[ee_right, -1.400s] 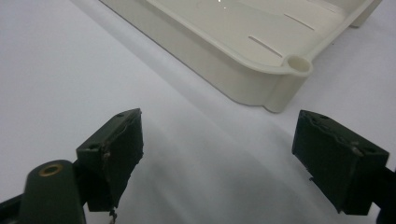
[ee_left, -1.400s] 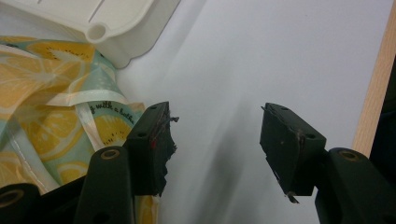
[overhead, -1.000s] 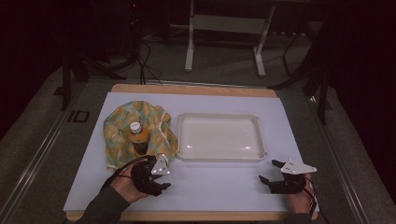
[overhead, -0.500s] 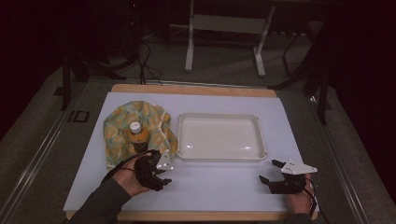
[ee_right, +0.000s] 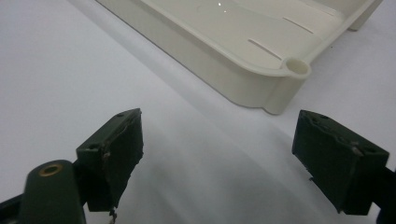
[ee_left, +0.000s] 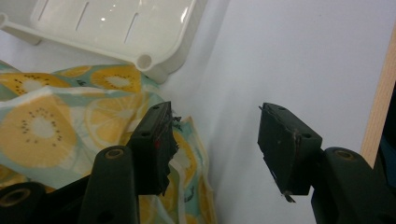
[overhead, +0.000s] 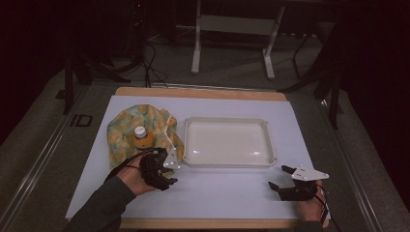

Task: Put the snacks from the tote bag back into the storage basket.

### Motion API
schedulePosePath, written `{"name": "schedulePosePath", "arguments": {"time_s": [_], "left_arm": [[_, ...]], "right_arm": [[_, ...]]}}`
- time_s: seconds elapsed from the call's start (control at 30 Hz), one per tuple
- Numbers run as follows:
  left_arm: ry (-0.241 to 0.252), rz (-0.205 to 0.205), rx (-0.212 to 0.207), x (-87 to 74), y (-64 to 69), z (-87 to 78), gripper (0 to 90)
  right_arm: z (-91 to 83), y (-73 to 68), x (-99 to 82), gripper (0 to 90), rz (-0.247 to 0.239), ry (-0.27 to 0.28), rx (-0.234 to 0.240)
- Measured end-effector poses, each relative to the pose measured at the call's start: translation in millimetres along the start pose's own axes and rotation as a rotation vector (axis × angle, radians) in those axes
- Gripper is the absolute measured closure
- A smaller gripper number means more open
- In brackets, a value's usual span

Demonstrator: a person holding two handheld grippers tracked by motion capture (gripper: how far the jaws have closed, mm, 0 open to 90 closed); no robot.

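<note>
left hand-held gripper (overhead: 167,169) now nearer the cloth's (overhead: 126,128) edge, jaws slightly narrower

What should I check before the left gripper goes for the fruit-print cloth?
1. Left gripper open: ok. Its jaws have just been closing a little, yet a wide gap remains with nothing between them.
2. Fruit-print cloth within reach: ok. Its edge lies right beside one jaw in the left gripper view.
3. Bottle upright on the cloth: ok. It could tip if the cloth is pulled.
4. White tray free of items: ok. It sits close to the cloth's edge.
5. Right gripper out of the way: ok. Open, near the tray's corner.
6. Cloth pinched: not ok, not yet gripped.
</note>
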State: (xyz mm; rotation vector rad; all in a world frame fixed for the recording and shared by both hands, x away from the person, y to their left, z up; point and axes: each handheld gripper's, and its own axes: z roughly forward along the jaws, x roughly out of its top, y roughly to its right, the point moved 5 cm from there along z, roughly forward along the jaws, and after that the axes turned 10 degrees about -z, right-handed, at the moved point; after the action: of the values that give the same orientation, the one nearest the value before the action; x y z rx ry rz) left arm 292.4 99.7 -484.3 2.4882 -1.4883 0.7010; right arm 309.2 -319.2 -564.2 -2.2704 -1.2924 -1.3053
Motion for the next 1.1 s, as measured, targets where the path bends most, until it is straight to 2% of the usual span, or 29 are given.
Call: {"name": "schedulePosePath", "arguments": {"time_s": [0.37, 0.53, 0.8, 1.1], "left_arm": [[-0.014, 0.008, -0.006, 9.0, -7.5, -6.1, 48.2], [0.0, 0.003, -0.008, 14.2, -10.8, -8.3, 47.9], [0.005, 0.014, -0.004, 24.1, -15.1, -9.4, 47.5], [-0.004, 0.024, 0.012, 27.2, -24.1, -16.0, 47.0]], "right_arm": [[-0.3, 0.2, 0.1, 16.0, 0.004, 0.008, 0.001], [-0.3, 0.0, 0.1, 16.0, 0.004, 0.007, -0.001], [-1.2, 0.3, 0.2, 16.0, 0.008, 0.017, -0.004], [-1.0, -0.2, 0.3, 16.0, 0.003, 0.015, -0.006]]}}
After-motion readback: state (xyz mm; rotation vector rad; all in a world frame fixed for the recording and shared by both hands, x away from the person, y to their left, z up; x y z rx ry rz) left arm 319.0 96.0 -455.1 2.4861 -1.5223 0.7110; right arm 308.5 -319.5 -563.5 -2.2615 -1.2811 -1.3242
